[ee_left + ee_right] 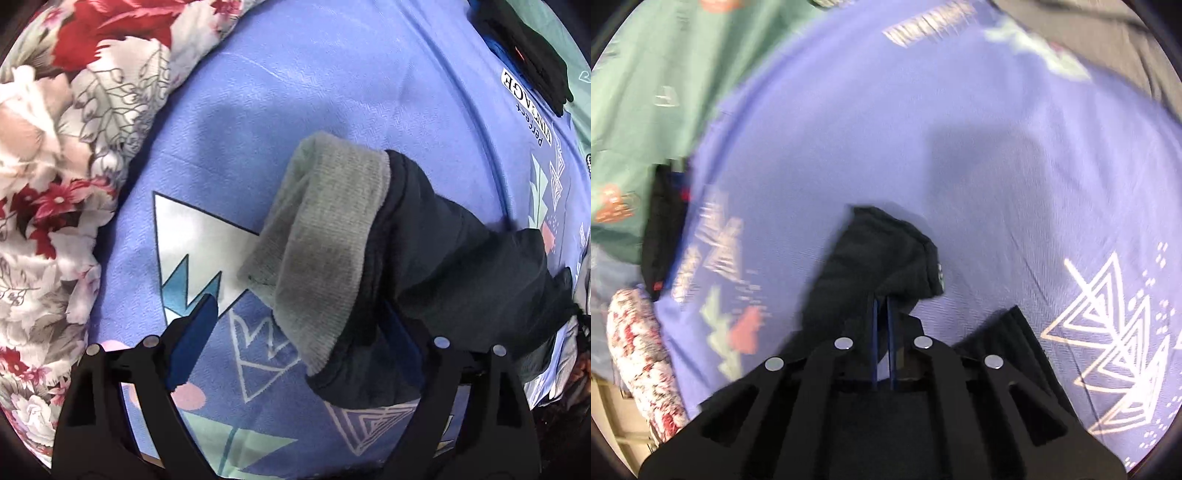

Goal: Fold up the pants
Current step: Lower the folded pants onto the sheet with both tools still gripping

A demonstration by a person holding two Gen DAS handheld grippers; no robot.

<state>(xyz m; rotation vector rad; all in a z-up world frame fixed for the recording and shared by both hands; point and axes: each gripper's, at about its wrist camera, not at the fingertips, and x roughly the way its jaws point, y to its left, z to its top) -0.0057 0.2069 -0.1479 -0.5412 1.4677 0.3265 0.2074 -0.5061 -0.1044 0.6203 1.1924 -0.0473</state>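
Note:
The pants (436,258) are dark, nearly black, with a grey fleece lining (317,236) turned out at one end. They lie bunched on a purple patterned bedsheet (295,92). My left gripper (295,325) is open, its blue-padded fingers (192,339) wide apart. The grey end hangs between them and drapes over the right finger. In the right wrist view my right gripper (882,302) is shut on a fold of the dark pants (871,251) and holds it a little above the sheet (997,147).
A rolled floral quilt (55,184) runs along the left side. A folded dark garment (532,51) lies at the far right on a green sheet, and also shows in the right wrist view (665,221). The green sheet (646,92) borders the purple one.

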